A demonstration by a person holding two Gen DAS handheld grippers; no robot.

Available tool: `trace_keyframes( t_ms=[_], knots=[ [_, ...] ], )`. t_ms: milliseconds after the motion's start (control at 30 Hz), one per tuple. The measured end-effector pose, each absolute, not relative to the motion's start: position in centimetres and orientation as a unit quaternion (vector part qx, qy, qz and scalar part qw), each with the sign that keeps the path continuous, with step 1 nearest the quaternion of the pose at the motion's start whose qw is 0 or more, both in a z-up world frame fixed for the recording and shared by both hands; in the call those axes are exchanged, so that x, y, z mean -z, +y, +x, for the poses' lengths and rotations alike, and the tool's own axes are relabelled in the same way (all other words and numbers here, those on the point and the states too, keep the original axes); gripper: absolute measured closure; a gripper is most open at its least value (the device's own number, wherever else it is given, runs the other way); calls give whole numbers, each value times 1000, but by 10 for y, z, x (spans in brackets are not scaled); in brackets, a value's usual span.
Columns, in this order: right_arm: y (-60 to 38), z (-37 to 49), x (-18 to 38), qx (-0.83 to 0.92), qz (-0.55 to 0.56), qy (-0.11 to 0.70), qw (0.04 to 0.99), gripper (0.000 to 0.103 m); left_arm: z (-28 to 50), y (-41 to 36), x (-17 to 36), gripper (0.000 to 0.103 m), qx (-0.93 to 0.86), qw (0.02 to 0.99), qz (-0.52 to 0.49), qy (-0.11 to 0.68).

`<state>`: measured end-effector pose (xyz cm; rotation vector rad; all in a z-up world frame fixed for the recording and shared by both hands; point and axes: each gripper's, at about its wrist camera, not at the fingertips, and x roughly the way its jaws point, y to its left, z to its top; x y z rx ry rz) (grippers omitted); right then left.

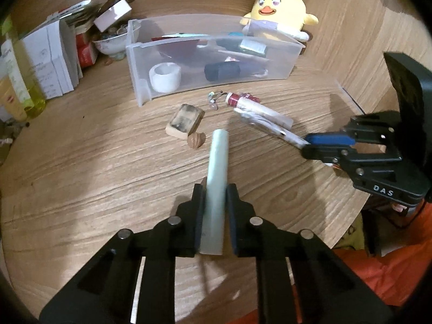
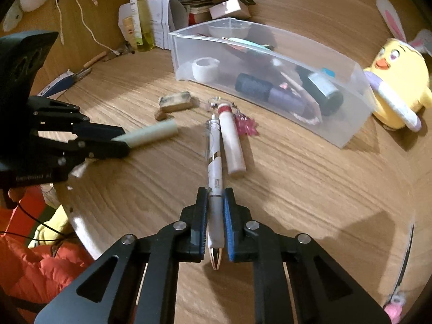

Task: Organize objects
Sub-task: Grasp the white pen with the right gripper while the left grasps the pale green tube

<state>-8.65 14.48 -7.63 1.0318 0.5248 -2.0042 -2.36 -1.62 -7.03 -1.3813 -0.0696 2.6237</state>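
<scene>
My left gripper [image 1: 214, 189] is shut on a pale green tube [image 1: 217, 172], held above the wooden table; it also shows in the right wrist view [image 2: 151, 133]. My right gripper [image 2: 216, 193] is shut on a white pen [image 2: 214, 178], which points toward the clear plastic bin [image 2: 348, 135]. In the left wrist view the right gripper [image 1: 307, 145] holds the pen [image 1: 270, 127] beside a cream tube with a red cap [image 1: 259, 106]. The bin [image 1: 140, 54] holds a white tape roll [image 1: 165, 77] and dark bottles.
On the table lie a wooden block [image 1: 185, 120], a walnut [image 1: 196, 140], a cream tube [image 2: 232, 140] and a pink charm [image 2: 247, 125]. A yellow plush chick [image 1: 278, 13] sits behind the bin. Boxes and bottles [image 1: 40, 64] stand at left. The table edge [image 1: 348, 221] is on the right.
</scene>
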Motion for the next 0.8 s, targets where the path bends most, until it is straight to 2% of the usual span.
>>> trace_keyframes(
  t_ms=[333, 800],
  knots=[
    [133, -88, 78, 790, 413, 202, 405, 91, -41, -6, 70, 87, -881, 101, -461, -10],
    [122, -85, 71, 814, 383, 185, 394, 93, -51, -13, 60, 88, -894, 88, -438, -36]
  ],
)
